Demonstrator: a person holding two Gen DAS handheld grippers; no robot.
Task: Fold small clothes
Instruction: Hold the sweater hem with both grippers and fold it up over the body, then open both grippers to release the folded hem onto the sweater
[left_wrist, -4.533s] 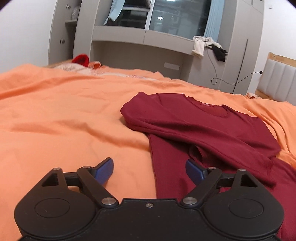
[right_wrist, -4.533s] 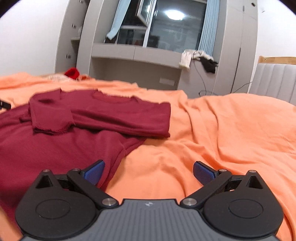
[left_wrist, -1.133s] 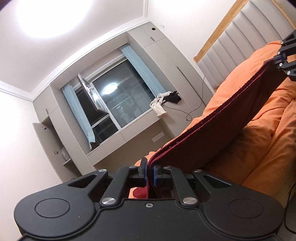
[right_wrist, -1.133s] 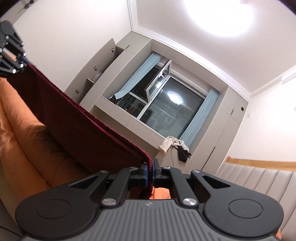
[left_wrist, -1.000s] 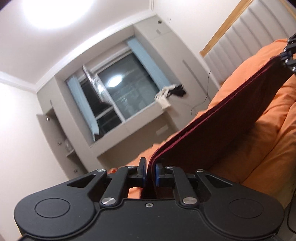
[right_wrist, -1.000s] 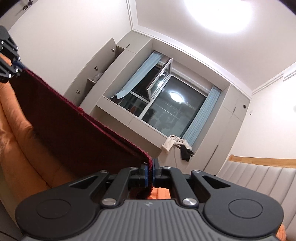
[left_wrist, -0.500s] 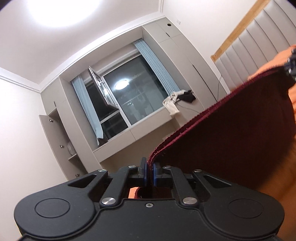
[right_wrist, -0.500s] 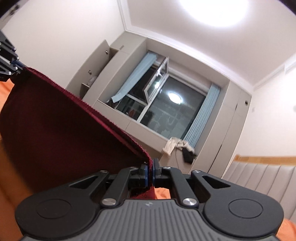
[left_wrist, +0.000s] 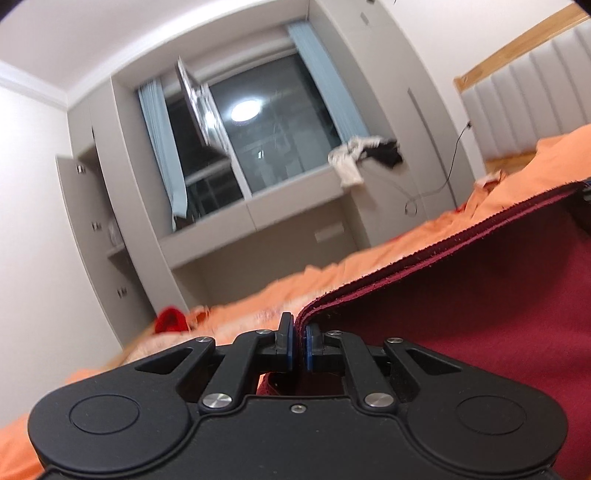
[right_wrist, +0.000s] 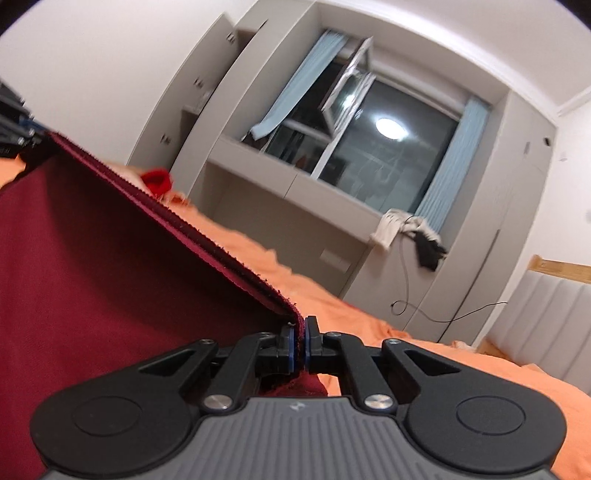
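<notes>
A dark red shirt (left_wrist: 480, 310) is stretched between my two grippers above the orange bed (left_wrist: 369, 269). My left gripper (left_wrist: 298, 347) is shut on one corner of its hem. My right gripper (right_wrist: 300, 345) is shut on the other corner, and the shirt (right_wrist: 110, 258) spreads to its left. The hem edge runs taut from one gripper to the other. The other gripper shows at the far right edge of the left wrist view and at the far left edge of the right wrist view (right_wrist: 14, 122).
The orange bedspread (right_wrist: 406, 332) lies under the shirt. A grey cabinet unit with a window (left_wrist: 266, 147) stands behind the bed, with clothes (left_wrist: 365, 155) on its ledge. A padded headboard (left_wrist: 524, 107) is at the right. A red item (left_wrist: 170, 319) lies at the bed's far edge.
Both grippers have tilted down from facing the ceiling toward the bed, still holding the shirt's hem. The shirt has come lower and hangs nearer the bedspread.
</notes>
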